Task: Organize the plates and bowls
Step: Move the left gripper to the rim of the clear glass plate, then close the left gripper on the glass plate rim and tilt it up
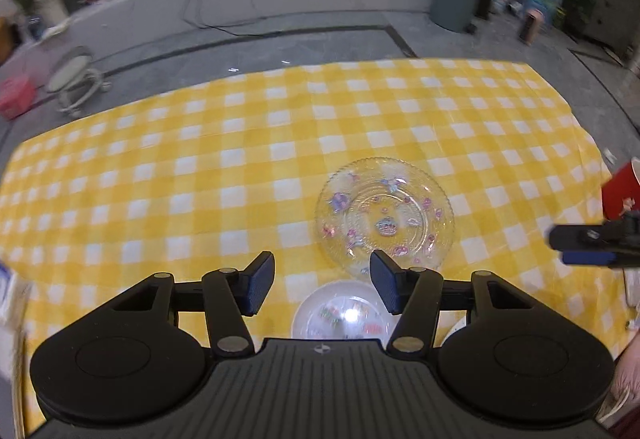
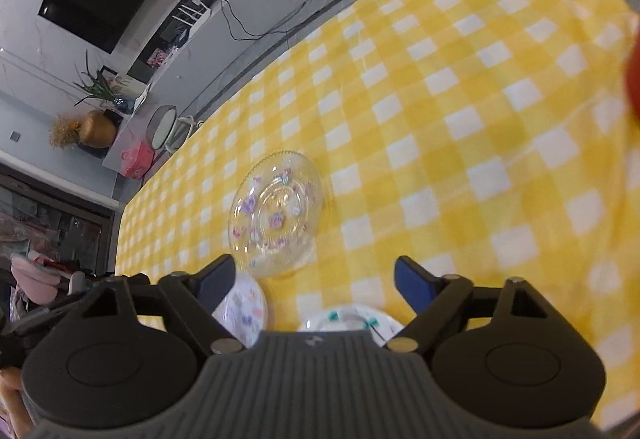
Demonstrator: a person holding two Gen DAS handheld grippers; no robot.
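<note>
A: Glass plate (image 1: 385,214) lies flat on the surface (image 1: 160,175), at one o'clock from the left gripper (image 1: 322,281).
B: Both left and right gripper (image 2: 316,279) gape empty, probably free to lift it.

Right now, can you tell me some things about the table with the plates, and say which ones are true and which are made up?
1. The tablecloth is yellow and white checked. True.
2. The clear glass plate has little pink and purple pictures on it. True.
3. The left gripper is squeezing the glass plate. False: its jaws are open and hold nothing.
4. The glass plate is stacked on top of the white bowl. False: it lies flat on the cloth, just beyond the bowl.
5. The right gripper is empty. True.
</note>
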